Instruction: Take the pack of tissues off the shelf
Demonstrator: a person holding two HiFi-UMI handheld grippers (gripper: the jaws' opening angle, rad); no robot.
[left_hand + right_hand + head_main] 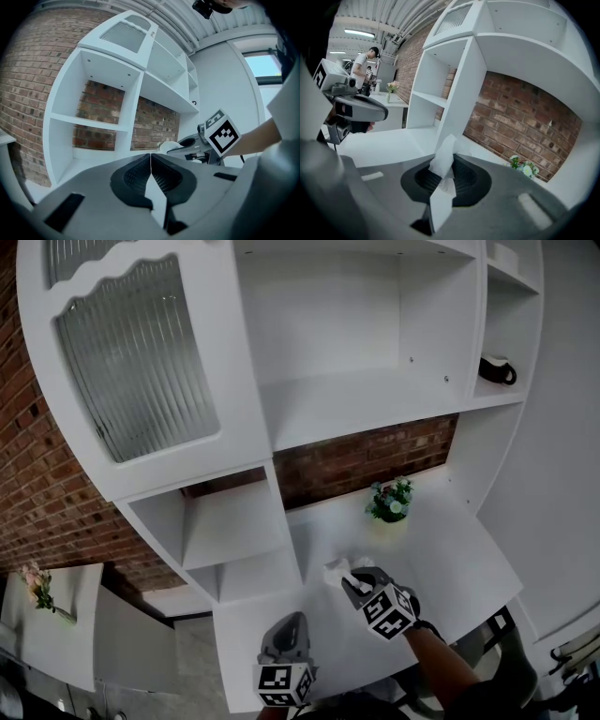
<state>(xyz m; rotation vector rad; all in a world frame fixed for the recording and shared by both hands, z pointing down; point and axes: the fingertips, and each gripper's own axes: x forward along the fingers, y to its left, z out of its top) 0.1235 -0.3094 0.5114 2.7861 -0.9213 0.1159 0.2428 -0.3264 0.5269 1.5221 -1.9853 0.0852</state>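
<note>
- The tissues (443, 159) are a white crumpled wad pinched in the right gripper (349, 579), with the jaws clamped tight on it. Honestly can't tell if it's a whole soft pack or just a sheet.
- It's off the shelf, held low over the white counter (459, 559), near the little potted plant (390, 501) but not touching it.
- Next to it, the left gripper (150, 161) has its jaws pressed together with nothing in them.
- Behind all that is the white shelf unit (356, 399) with a brick wall (366, 460) showing through, plus a ribbed glass door (136, 362) up on the left.
</note>
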